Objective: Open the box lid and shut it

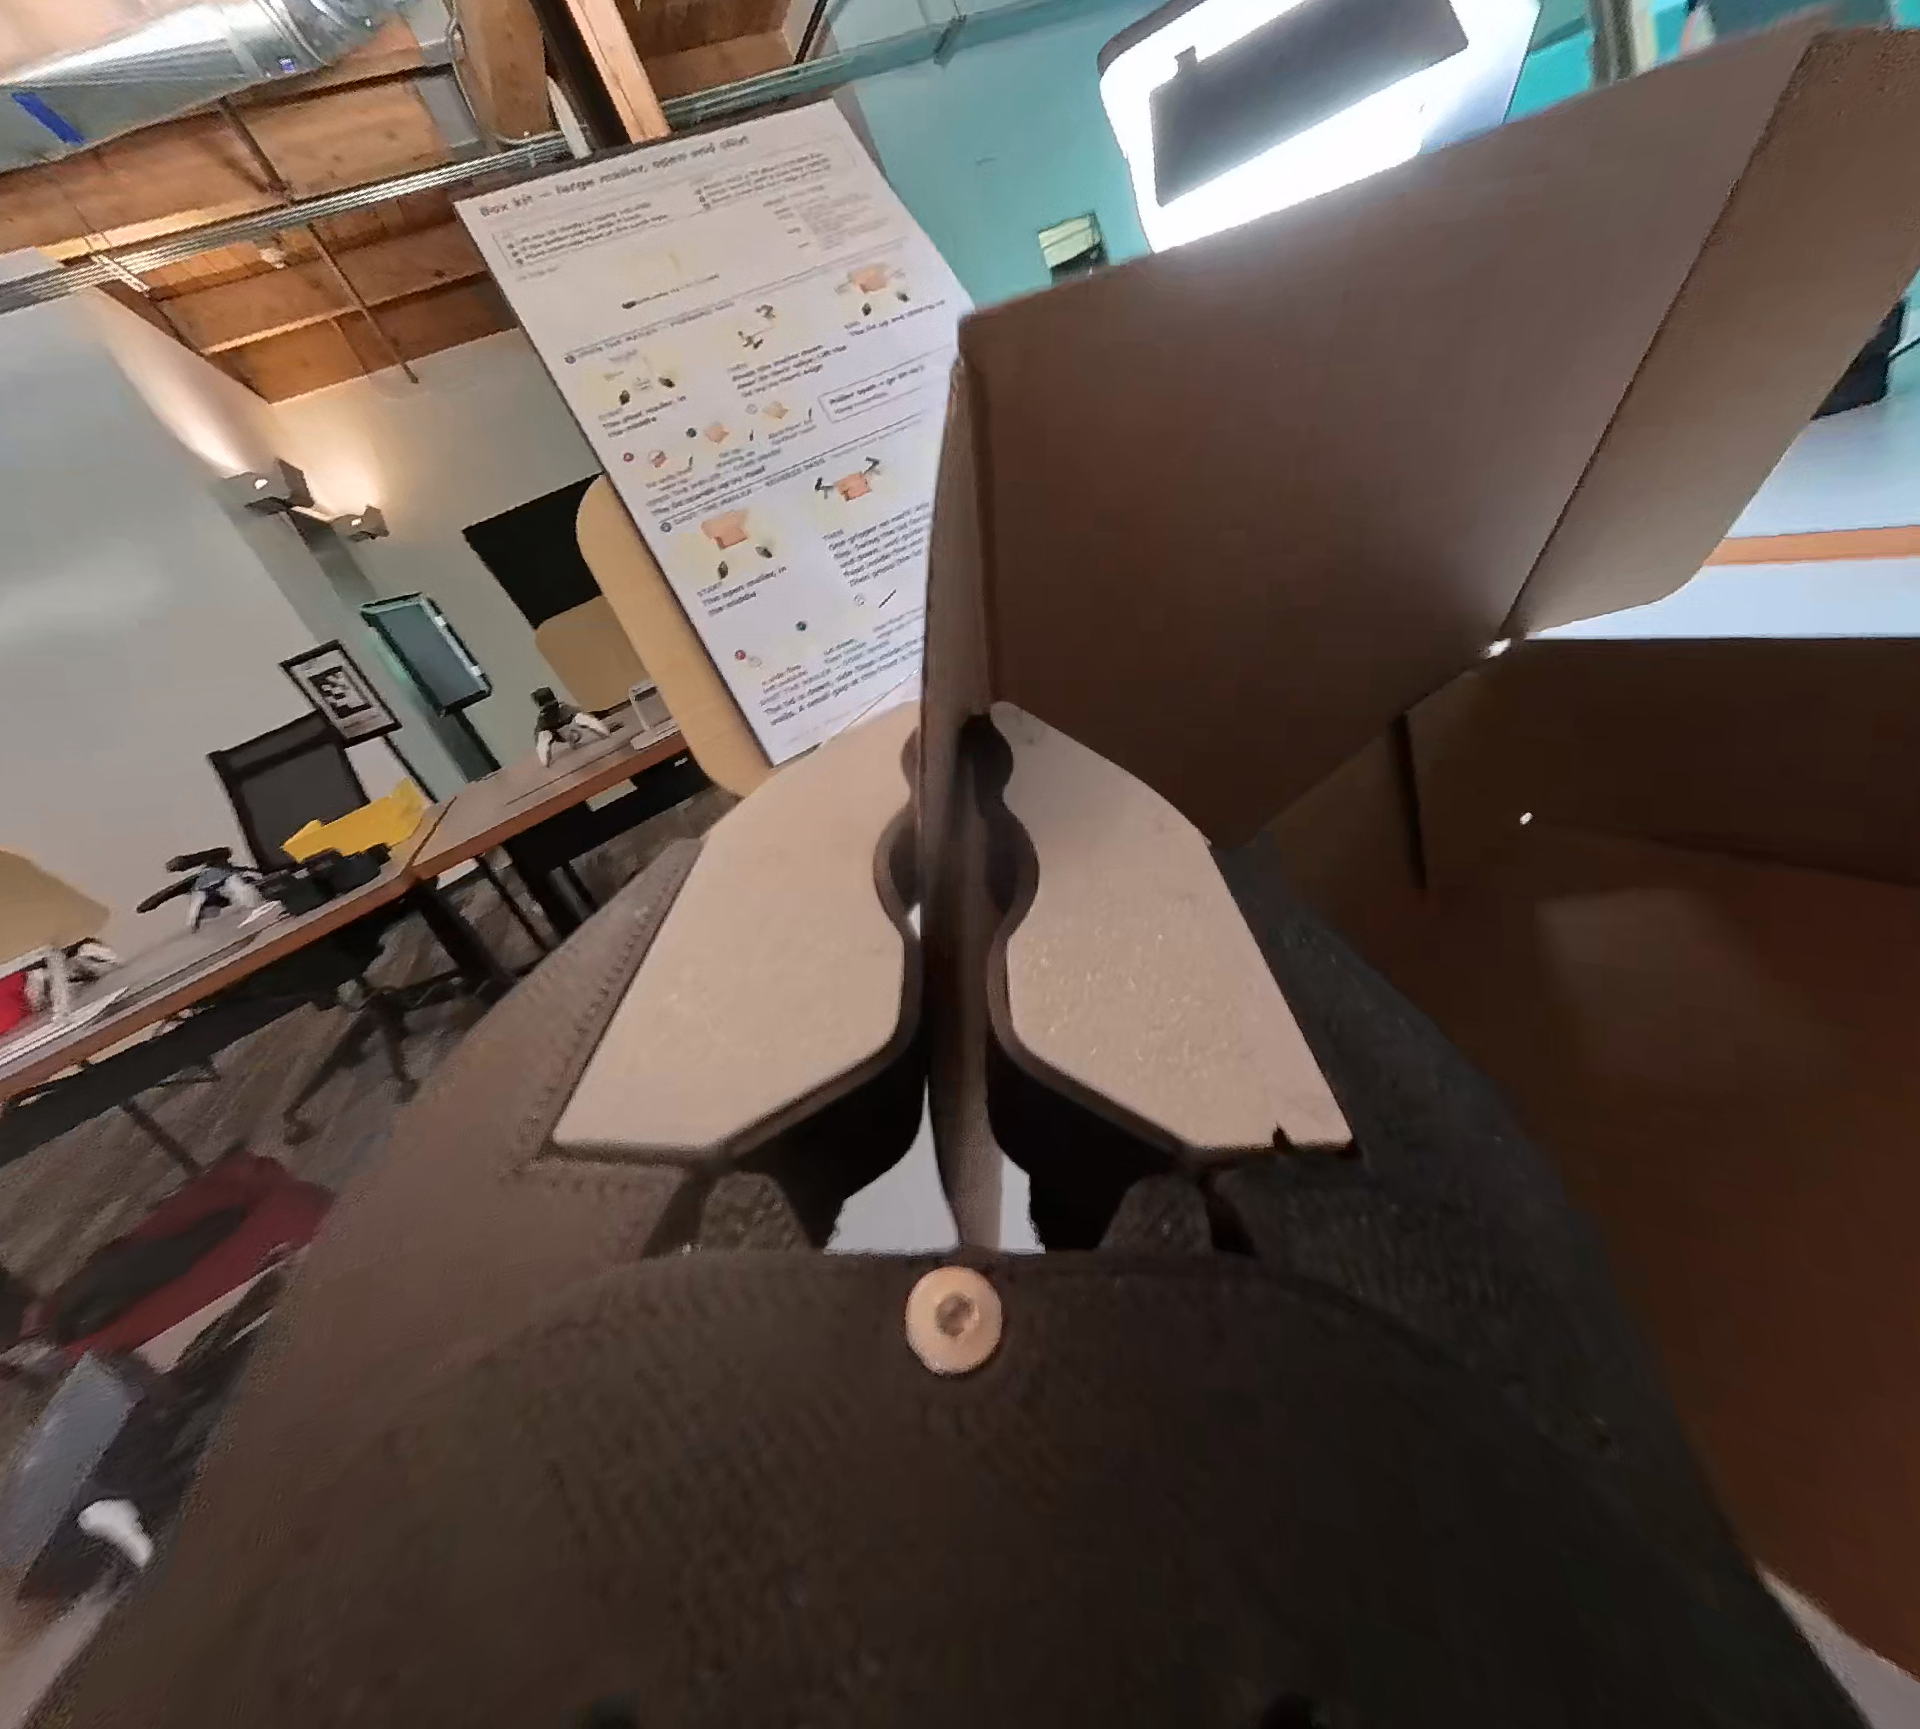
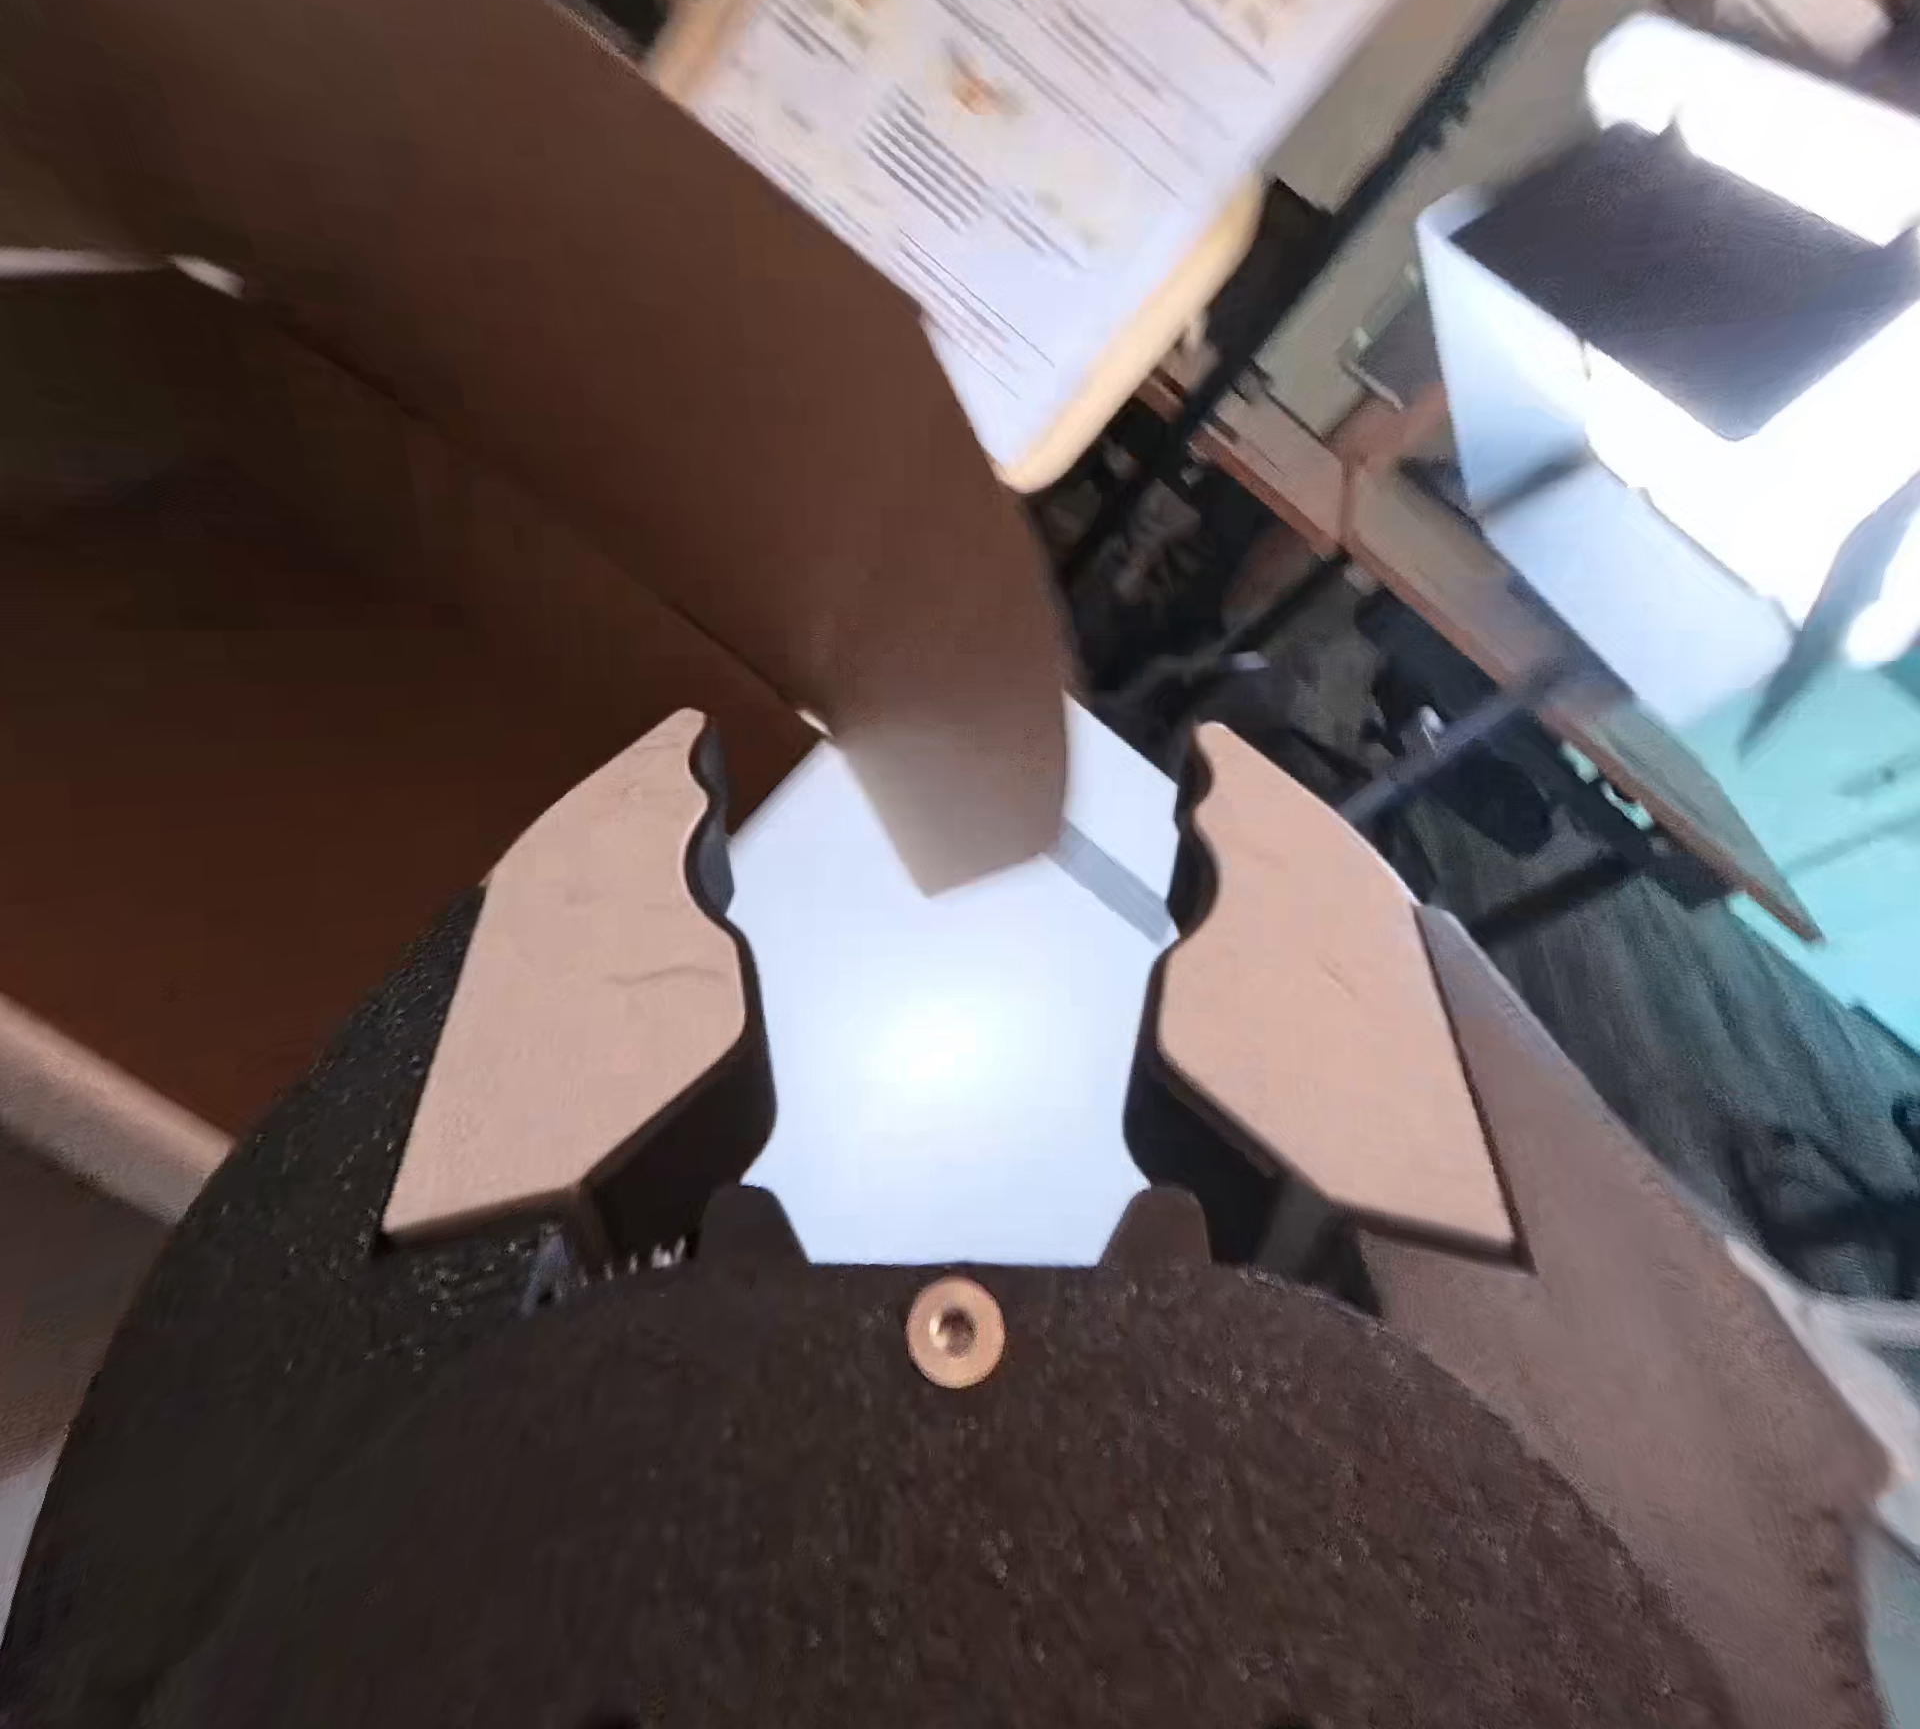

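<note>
White worktop (image 2: 935, 1056) below; lid flap (image 1: 1299, 484) stands upright, edge pinched in left tool (image 1: 961, 848). Right tool (image 2: 951, 806) gapes wide, flap corner (image 2: 966, 806) hanging between its fingers, untouched.

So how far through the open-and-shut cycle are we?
Opening looks done: the box lid stands raised above the box. In hand: the left gripper is clamped on a lid flap edge; the right gripper is open with a flap corner between its fingers. Left: lowering and closing it.
</note>
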Tool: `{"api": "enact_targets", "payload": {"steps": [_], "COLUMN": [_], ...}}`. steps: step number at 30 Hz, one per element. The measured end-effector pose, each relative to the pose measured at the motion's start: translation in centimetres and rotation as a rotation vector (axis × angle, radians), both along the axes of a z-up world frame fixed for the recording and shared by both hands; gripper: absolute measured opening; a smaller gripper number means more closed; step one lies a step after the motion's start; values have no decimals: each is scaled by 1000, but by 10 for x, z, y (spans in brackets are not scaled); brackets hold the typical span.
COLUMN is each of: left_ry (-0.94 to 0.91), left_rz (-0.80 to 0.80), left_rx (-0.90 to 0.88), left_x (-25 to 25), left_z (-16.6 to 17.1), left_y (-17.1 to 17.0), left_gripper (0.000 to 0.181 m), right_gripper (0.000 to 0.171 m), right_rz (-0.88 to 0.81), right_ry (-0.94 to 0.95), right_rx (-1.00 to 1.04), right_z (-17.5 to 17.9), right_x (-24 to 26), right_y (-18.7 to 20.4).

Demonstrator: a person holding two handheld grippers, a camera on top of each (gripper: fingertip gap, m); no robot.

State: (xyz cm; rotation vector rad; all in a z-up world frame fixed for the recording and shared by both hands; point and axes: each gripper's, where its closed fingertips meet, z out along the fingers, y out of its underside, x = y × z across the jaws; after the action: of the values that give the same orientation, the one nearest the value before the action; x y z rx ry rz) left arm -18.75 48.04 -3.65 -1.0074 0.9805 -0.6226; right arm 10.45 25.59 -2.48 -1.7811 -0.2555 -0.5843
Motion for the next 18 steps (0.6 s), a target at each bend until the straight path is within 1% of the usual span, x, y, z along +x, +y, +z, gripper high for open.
{"api": "enact_targets", "payload": {"steps": [1, 2, 3, 4, 6, 7, 9, 10, 11, 12, 13, 15, 18], "left_ry": [19, 40, 61, 83, 147, 167, 180, 191, 199, 205, 208, 226, 303], "left_rz": [16, 32, 42, 44, 13, -5, -10, -4, -4, 0, 2, 19, 50], "left_rx": [14, 28, 36, 27, -21, -40, -36, -35, -49, -77, -106, -158, -236], "left_x": [-2, -3, -4, -4, -1, 1, 3, 3, 4, 6, 7, 10, 21], "left_z": [-4, -10, -17, -25, -44, -52, -54, -53, -53, -51, -49, -40, -28], "left_y": [3, 8, 12, 17, 22, 23, 23, 24, 25, 26, 27, 29, 37], "left_gripper": [7, 9, 11, 14, 8, 5, 4, 4, 5, 5, 5, 5, 10], "right_gripper": [87, 92, 94, 94, 91, 87, 74, 62, 44, 19, 4, 2, 4], "right_rz": [-28, -19, 15, 67, 148, 189, 256, 293, 339, 356, 309, 217, 81], "right_ry": [22, 55, 112, 169, 201, 202, 238, 254, 279, 296, 290, 225, 266], "right_rx": [-17, -60, -106, -139, -175, -171, -135, -120, -104, -104, -116, -165, -218], "right_z": [-13, -34, -57, -77, -102, -104, -93, -85, -76, -69, -66, -62, -55], "right_x": [33, 57, 70, 74, 71, 66, 55, 48, 37, 29, 27, 19, 4], "right_y": [-3, 0, 7, 17, 40, 50, 68, 74, 78, 79, 81, 82, 86]}}
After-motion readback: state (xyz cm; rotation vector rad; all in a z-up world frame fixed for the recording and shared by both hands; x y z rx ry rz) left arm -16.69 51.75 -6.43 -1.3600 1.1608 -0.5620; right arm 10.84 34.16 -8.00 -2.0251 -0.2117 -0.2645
